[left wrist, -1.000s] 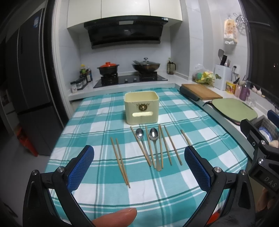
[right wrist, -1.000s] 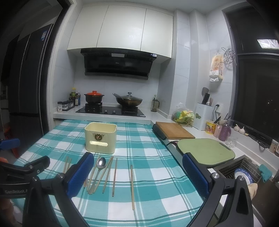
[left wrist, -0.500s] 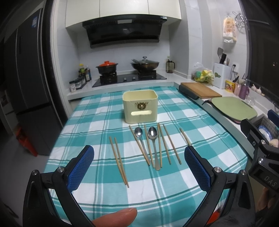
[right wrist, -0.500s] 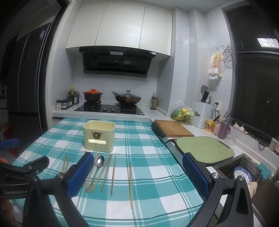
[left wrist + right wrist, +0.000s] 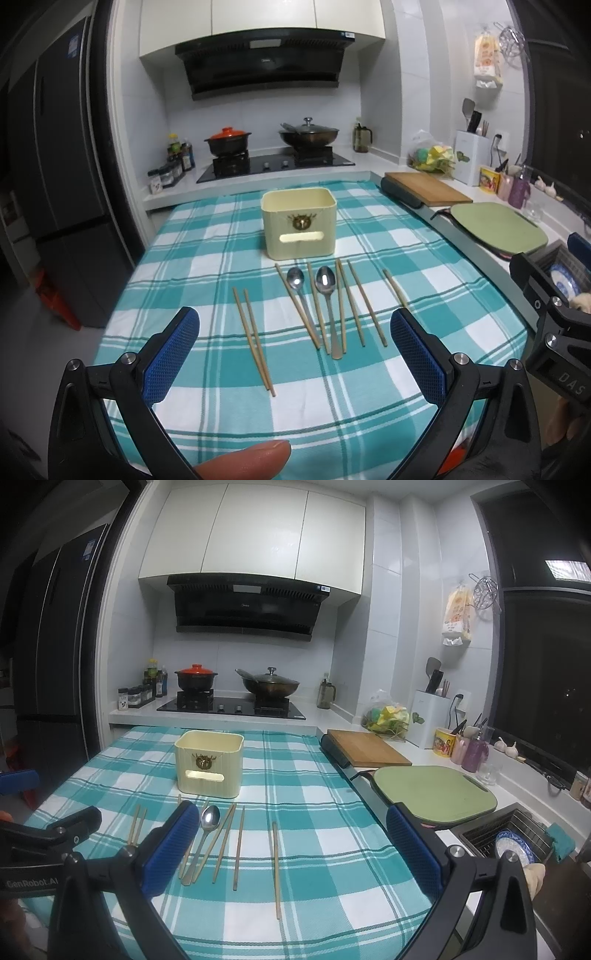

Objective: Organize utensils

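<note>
A cream utensil holder [image 5: 299, 225] stands on the teal checked tablecloth [image 5: 207, 258]; it also shows in the right wrist view [image 5: 209, 764]. In front of it lie two metal spoons [image 5: 325, 295] and several wooden chopsticks [image 5: 253, 339], one chopstick [image 5: 276, 867] apart at the right. My left gripper [image 5: 295, 354] is open and empty, held above the near edge of the table. My right gripper [image 5: 291, 842] is open and empty, held to the right of the left one.
A stove with a red-lidded pot [image 5: 227, 140] and a wok [image 5: 308, 134] stands at the back. A wooden board [image 5: 367, 747] and a green board [image 5: 432, 794] lie on the counter at the right, a sink rack [image 5: 513, 842] beyond.
Both grippers have risen and drawn back slightly, so the table sits a little lower in both views. Nothing on the table has moved.
</note>
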`<move>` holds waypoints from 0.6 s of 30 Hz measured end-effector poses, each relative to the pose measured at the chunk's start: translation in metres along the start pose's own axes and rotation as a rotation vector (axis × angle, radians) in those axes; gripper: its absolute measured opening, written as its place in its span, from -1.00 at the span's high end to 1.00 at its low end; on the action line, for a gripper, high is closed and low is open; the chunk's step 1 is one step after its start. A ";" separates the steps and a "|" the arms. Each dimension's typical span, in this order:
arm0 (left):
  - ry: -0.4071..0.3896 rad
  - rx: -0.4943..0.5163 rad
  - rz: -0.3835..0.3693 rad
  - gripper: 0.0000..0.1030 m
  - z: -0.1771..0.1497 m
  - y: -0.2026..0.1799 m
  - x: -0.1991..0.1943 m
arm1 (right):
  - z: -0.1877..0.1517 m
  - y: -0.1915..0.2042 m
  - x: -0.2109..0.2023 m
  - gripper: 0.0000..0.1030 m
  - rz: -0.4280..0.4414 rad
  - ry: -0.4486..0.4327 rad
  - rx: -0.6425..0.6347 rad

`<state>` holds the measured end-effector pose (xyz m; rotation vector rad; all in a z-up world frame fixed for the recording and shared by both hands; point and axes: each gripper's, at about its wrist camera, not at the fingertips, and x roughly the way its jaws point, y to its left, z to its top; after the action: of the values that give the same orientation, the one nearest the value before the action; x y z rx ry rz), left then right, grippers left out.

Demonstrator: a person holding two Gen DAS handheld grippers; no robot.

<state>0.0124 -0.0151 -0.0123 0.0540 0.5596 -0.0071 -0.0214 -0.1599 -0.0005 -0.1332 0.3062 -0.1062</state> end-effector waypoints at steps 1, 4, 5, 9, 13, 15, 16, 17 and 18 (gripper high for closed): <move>0.001 0.000 0.000 -0.99 0.001 0.000 0.001 | 0.000 0.000 0.000 -1.00 0.000 0.001 0.001; 0.005 0.000 0.001 -0.99 0.001 0.002 0.003 | 0.000 0.000 0.002 -1.00 0.000 0.006 0.001; 0.007 -0.002 0.000 -0.99 0.001 0.003 0.003 | 0.000 0.000 0.003 -1.00 -0.001 0.010 0.001; 0.010 -0.008 0.002 -0.99 0.001 0.004 0.006 | -0.001 0.001 0.006 -1.00 -0.003 0.016 0.004; 0.016 -0.022 -0.009 -0.99 0.001 0.009 0.009 | -0.002 0.000 0.007 -1.00 -0.001 0.018 0.004; 0.023 -0.024 -0.010 -0.99 0.001 0.012 0.012 | -0.002 0.000 0.010 -1.00 0.001 0.023 0.006; 0.026 -0.024 -0.013 -0.99 0.001 0.014 0.014 | -0.001 0.000 0.012 -1.00 0.002 0.025 0.008; 0.027 -0.021 -0.015 -0.99 0.001 0.015 0.015 | -0.001 0.000 0.013 -1.00 0.005 0.025 0.009; 0.027 -0.018 -0.014 -0.99 0.000 0.017 0.017 | -0.001 0.000 0.015 -1.00 0.007 0.023 0.010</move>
<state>0.0270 0.0020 -0.0204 0.0324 0.5870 -0.0149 -0.0078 -0.1619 -0.0056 -0.1211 0.3295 -0.1027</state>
